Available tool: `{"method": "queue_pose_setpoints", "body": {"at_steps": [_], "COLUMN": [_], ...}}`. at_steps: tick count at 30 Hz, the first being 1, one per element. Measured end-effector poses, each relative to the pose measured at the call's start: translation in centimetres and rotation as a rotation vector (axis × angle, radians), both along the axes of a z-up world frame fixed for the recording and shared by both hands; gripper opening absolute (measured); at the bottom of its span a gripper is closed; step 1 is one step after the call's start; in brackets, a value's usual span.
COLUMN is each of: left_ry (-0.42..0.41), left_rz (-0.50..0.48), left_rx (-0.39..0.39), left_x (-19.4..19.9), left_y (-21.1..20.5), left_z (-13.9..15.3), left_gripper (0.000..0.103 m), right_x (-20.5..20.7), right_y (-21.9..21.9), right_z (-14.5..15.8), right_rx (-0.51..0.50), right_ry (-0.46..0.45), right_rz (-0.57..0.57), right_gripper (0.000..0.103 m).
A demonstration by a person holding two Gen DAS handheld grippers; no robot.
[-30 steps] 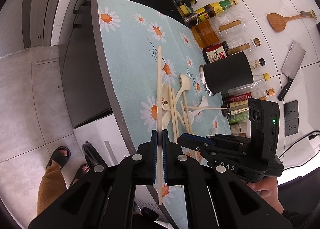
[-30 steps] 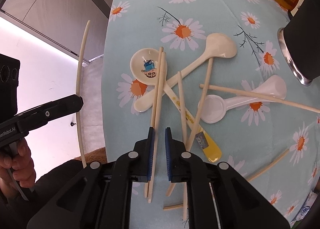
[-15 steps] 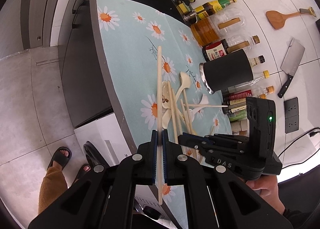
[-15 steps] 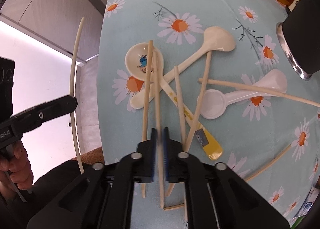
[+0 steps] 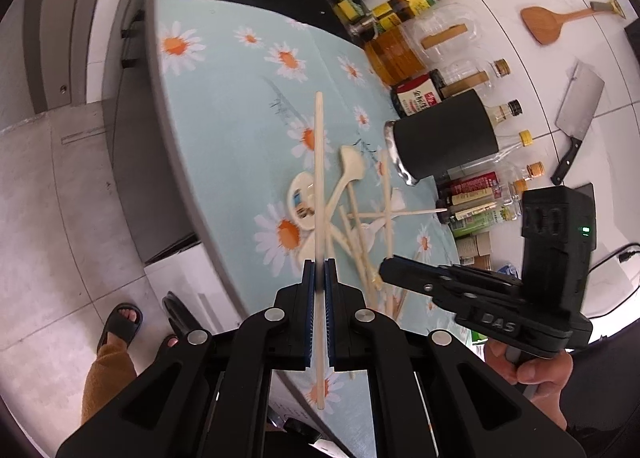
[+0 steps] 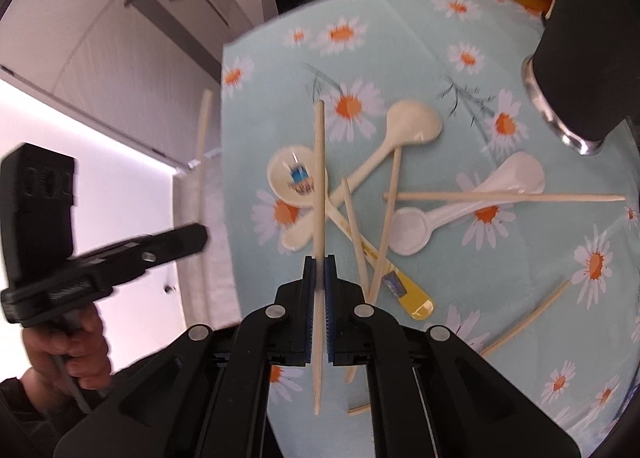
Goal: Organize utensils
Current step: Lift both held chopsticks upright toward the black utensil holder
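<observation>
1. Nearest to us, the left gripper (image 5: 319,272) is pinched on one pale chopstick (image 5: 319,186), and the right gripper (image 6: 319,270) is pinched on a second chopstick (image 6: 319,194). Each stick is clamped well down its length, with a long end reaching out past the pads. We judge that a quick swing could make a stick pivot or slip between the narrow pads.

2. Just below the right gripper lies the loose pile: a patterned spoon (image 6: 296,178), a cream spoon (image 6: 404,130), a white spoon (image 6: 468,210) and several crossed chopsticks (image 6: 500,197) on the daisy cloth (image 6: 400,38). The long end of our held stick hangs over the patterned spoon. If it dips, we could drag or scatter the pile.

3. Some sticks near the table edge (image 5: 168,162) could roll off if nudged.

4. Farther back, the black holder (image 5: 444,142) lies on its side, its steel mouth facing the pile. We expect that pushing a stick in at an angle could roll it.

5. Behind the holder stand the bottles (image 5: 476,194), touching or nearly so. A shoved holder could knock them.
</observation>
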State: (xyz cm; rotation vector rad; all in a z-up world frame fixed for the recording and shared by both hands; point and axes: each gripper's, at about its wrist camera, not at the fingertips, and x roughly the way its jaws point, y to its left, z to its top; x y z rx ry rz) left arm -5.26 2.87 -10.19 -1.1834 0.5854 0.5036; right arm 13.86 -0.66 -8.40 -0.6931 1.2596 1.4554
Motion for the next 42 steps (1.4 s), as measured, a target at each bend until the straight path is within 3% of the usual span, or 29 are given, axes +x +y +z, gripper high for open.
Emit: {"method": "queue_pose_setpoints", "body": {"at_steps": [11, 19, 31, 35, 42], "left_ry": [-0.061, -0.111, -0.2, -0.234, -0.331], "left_rz": [-0.126, -0.216, -0.353, -0.36, -0.387], "left_rx": [0.12, 0.278, 0.564, 0.736, 0.807], "left_x": [5.2, 10.0, 17.3, 19.3, 22.3], "left_y": [2.6, 4.2, 5.5, 5.5, 6.4], "left_z": [4.1, 8.9, 15.7, 17.6, 19.0], "left_gripper": [0.004, 0.004, 0.004, 0.004, 0.004], "right_x": [4.3, 8.0, 11.7, 12.8, 14.4], "right_y": [-1.9, -2.0, -4.0, -4.3, -3.6], "right_z": [5.4, 8.8, 12.6, 14.1, 16.1], "right_rx": [0.217, 0.38, 0.618, 0.727, 0.866], "right_ry": [0.023, 0.027, -0.107, -0.167, -0.307], "right_rz": [-0.211, -0.337, -0.494, -0.551, -0.612], "right_gripper": [0.006, 0.006, 0.006, 0.006, 0.006]}}
